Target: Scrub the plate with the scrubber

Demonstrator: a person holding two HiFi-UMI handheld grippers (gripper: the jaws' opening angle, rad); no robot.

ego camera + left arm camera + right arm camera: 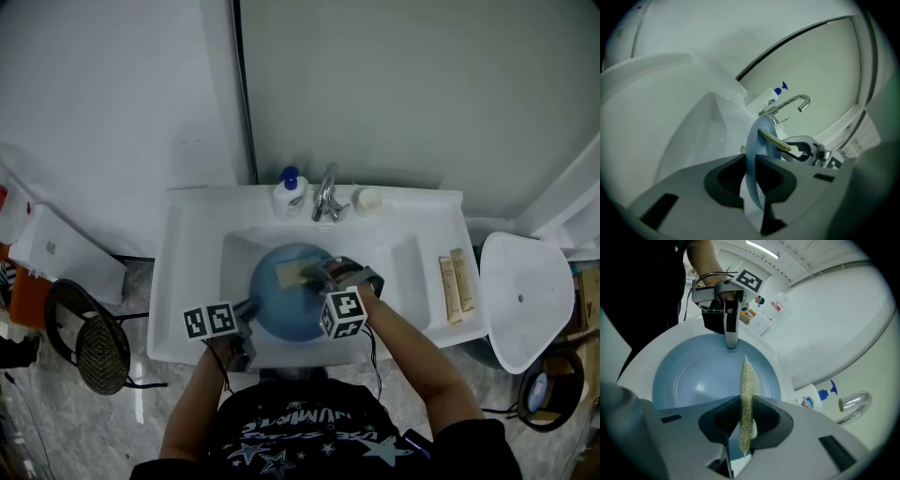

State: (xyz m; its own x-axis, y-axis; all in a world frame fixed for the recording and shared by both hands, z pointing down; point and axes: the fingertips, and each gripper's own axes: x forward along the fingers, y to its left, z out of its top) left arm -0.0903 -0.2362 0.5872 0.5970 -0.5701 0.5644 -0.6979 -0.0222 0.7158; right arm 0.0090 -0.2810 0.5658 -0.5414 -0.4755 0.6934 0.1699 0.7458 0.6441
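left tongs [751, 158] clenched on blue plate [693, 380] rim; right tongs [746, 399] grasping scrubber [750, 376], pressed on the plate face just ahead.

soap bottle label [809, 402]: red-blue logo, wording too small to read
shirt print [302, 424]: pale lettering, stars, illegible
marker cube [343, 314]: black-white square code

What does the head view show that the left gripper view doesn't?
Only the head view: the person's arms and two tan bars on the sink edge. Only the left gripper view: the left gripper close up, its jaws shut on the blue plate. Both: that plate, the scrubber, the tap and the soap bottle.
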